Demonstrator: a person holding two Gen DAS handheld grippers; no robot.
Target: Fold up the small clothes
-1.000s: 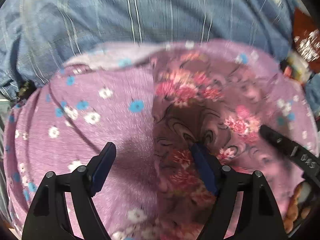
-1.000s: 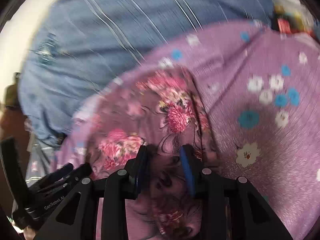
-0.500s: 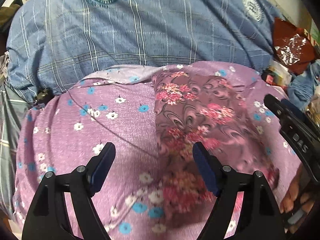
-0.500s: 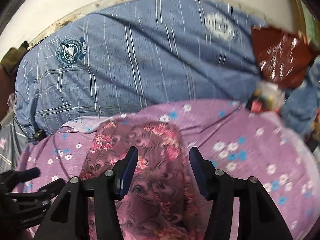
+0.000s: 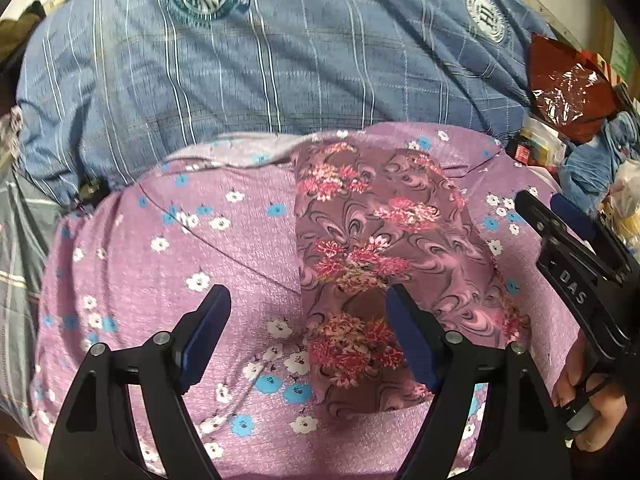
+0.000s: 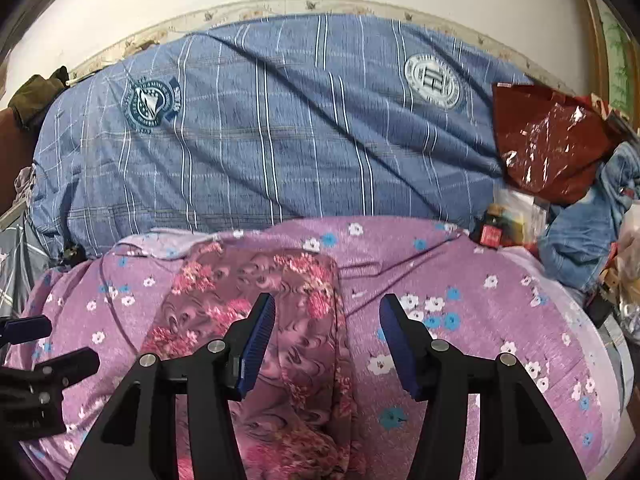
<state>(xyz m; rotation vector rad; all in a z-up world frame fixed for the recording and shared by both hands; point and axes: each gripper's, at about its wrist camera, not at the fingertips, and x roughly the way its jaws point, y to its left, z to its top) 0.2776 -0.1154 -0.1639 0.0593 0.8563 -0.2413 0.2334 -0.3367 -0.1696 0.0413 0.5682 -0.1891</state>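
I judged the floral garment [image 5: 372, 256] light, limp and soft — best pinched at a folded edge; my left gripper [image 5: 308, 336] and right gripper [image 6: 326, 340] gaped empty.

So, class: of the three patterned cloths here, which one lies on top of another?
The swirl-and-rose cloth: it lies on the daisy sheet. The blue plaid cover lies behind both.

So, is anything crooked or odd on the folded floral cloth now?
Nothing is damaged. The floral cloth lies as a long folded strip on the purple sheet, wider at its far end, and its near part is still wrinkled.
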